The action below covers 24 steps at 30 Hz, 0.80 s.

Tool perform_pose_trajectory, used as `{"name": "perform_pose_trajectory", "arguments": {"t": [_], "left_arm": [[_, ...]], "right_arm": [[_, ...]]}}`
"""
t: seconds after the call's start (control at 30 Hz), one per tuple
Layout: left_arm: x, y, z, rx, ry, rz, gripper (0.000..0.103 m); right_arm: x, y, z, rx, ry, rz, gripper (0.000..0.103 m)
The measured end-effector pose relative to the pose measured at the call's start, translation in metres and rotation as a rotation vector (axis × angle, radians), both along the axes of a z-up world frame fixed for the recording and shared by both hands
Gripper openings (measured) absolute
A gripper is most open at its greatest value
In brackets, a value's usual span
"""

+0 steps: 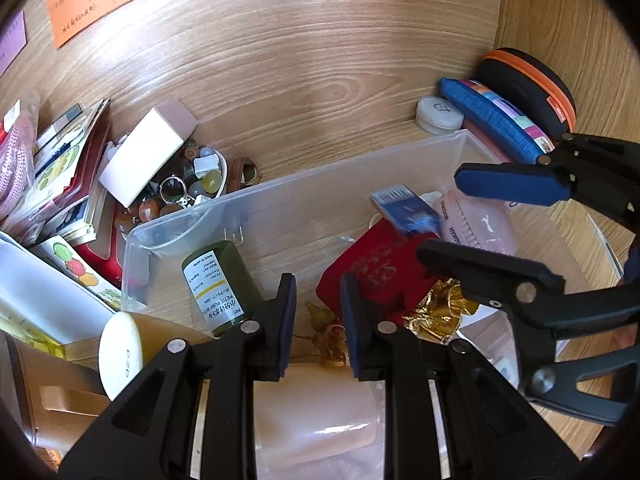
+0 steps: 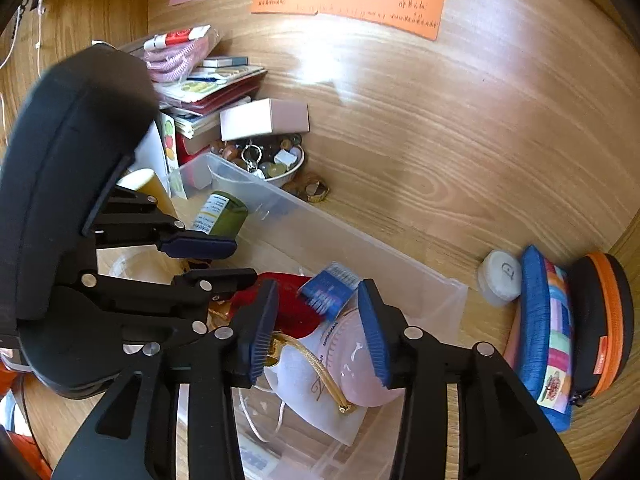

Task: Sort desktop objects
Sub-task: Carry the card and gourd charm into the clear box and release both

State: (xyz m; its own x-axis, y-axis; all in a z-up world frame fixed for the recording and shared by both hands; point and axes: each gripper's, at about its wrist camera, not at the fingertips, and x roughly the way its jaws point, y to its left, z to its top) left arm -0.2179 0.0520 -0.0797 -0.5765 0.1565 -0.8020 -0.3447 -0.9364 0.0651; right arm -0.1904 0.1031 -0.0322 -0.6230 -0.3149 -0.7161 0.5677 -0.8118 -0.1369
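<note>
A clear plastic bin (image 1: 280, 192) (image 2: 320, 224) holds a green bottle (image 1: 218, 280) (image 2: 222, 214), a red pouch (image 1: 372, 268) (image 2: 292, 304), a blue barcoded packet (image 1: 404, 208) (image 2: 330, 286), a pink brush (image 1: 480, 224) (image 2: 356, 364), gold foil (image 1: 440, 312) and a white pouch (image 2: 308, 384). My left gripper (image 1: 318, 320) (image 2: 224, 260) hangs over the bin's left part, its jaws nearly together with a golden tassel charm (image 1: 324, 320) between the pads. Over the pink brush my right gripper (image 2: 318, 332) (image 1: 440, 216) stands open, and its pads touch nothing.
Left of the bin are a bowl of beads (image 1: 192, 184) (image 2: 272, 168), a white box (image 1: 148, 152) and stacked booklets (image 1: 68, 184). At the right wall stand a white jar (image 2: 500, 276), a blue pencil case (image 2: 544, 332) and a black-and-orange round case (image 2: 600, 320).
</note>
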Motion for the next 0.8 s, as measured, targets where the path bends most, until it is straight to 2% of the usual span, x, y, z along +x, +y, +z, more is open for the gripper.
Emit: {"name": "perform_pose_trajectory", "arguments": {"t": [0.17,0.47,0.53,0.8], "left_arm": [[0.005,-0.002,0.005,-0.003,0.013,0.0,0.023],[0.024,0.0,0.024,-0.008,0.062,0.002,0.032],[0.03,-0.002,0.029,-0.003,0.073,0.003,0.037],[0.054,-0.006,0.044,-0.001,0.11,0.019,0.043]], "right_arm": [[0.006,0.005,0.009,0.001,0.024,-0.011,0.038],[0.024,0.022,0.029,-0.023,0.06,-0.036,0.038],[0.03,0.024,0.033,-0.028,0.07,-0.042,0.038],[0.058,0.034,0.043,-0.045,0.09,-0.046,0.038]]}}
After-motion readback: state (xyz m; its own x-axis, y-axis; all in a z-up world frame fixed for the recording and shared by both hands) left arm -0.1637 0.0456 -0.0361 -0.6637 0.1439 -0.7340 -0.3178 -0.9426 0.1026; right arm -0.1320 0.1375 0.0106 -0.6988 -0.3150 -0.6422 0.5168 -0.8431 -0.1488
